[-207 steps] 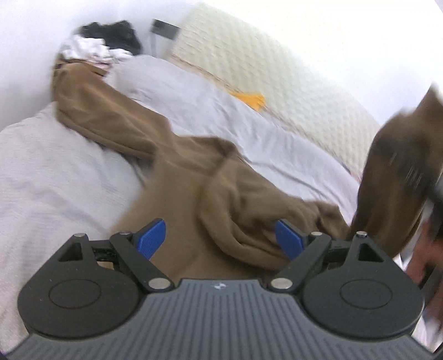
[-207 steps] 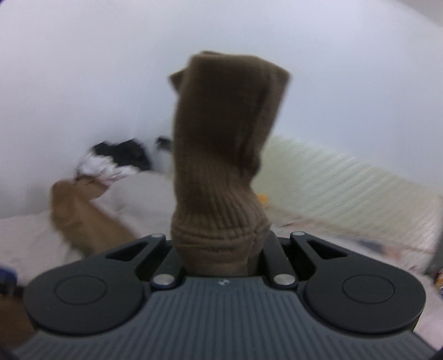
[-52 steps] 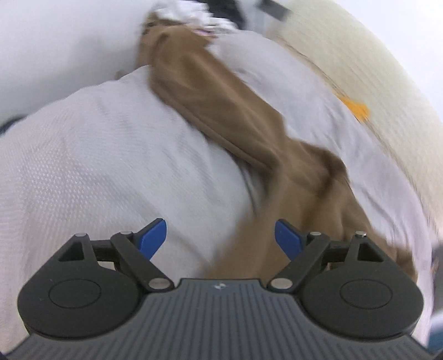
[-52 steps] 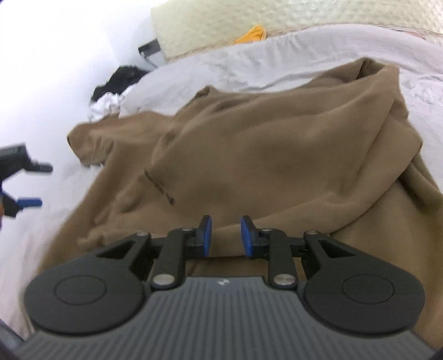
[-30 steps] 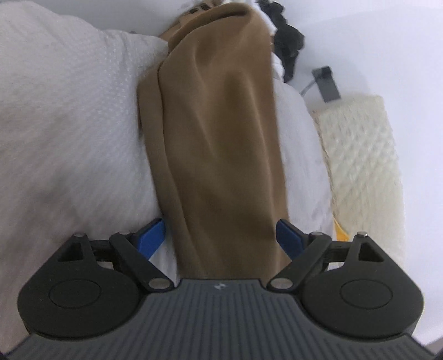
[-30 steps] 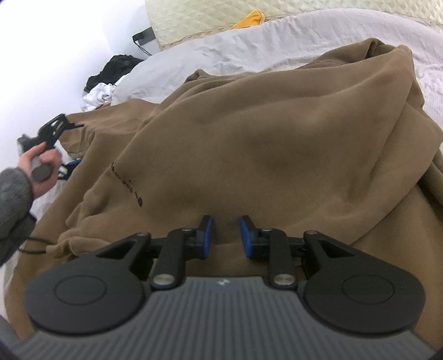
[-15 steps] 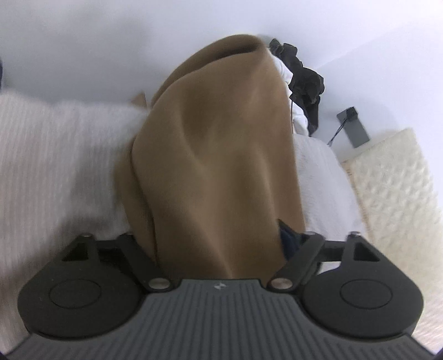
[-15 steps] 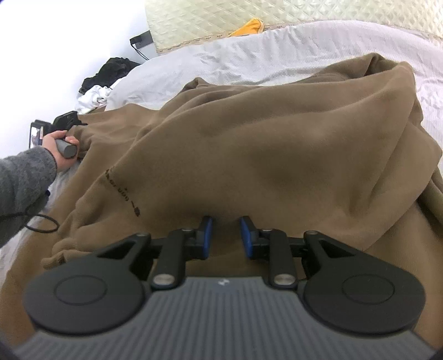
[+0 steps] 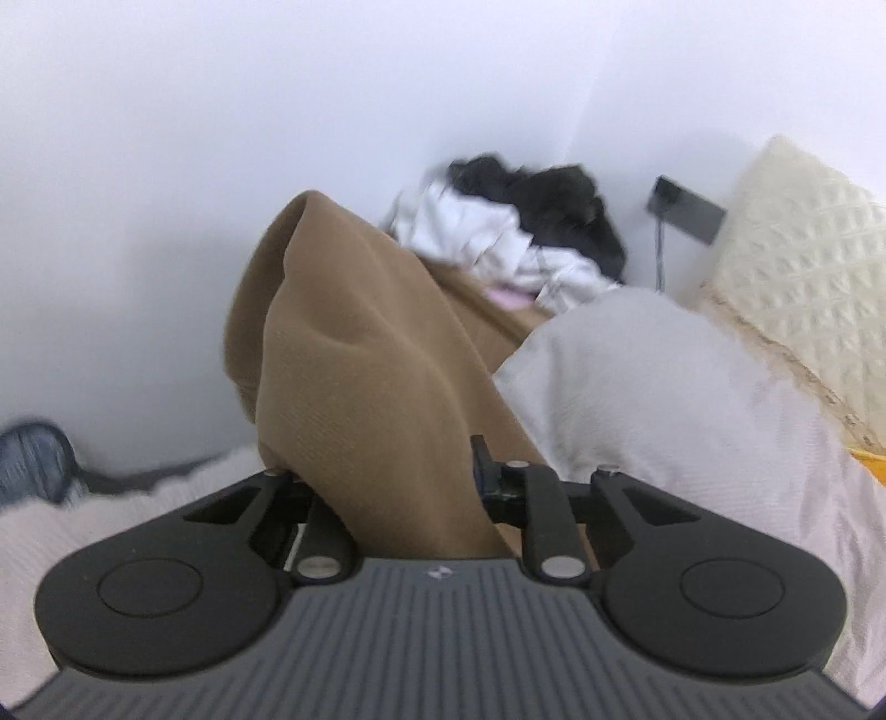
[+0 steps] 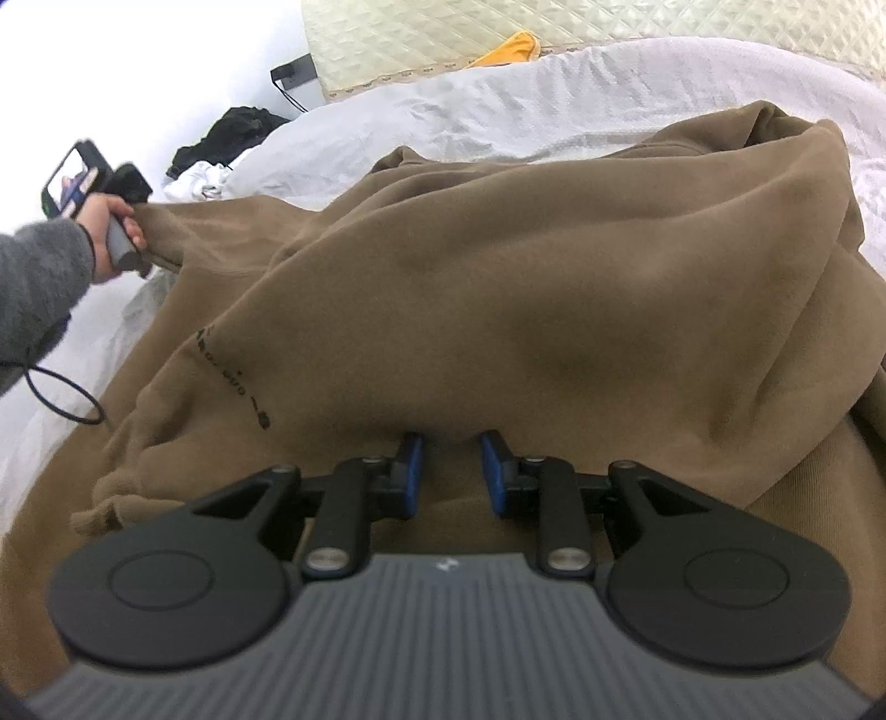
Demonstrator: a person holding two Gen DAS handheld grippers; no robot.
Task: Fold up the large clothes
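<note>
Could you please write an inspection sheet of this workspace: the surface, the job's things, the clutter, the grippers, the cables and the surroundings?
Surface: bed with a light grey cover, wrinkled.
Job's things: one large brown sweatshirt, spread and rumpled; small dark print near its hem; one sleeve is raised.
Clutter: black and white clothes pile at the far corner; an orange item by the headboard; a blue fabric item at the bed's edge.
Grippers: left gripper closing, sleeve between its fingers; right gripper narrow, at a fold of the sweatshirt; grip unclear.
Cables: thin black loop under the grey sleeve; wall cord.
Surroundings: white walls; cream quilted headboard; wall socket.
</note>
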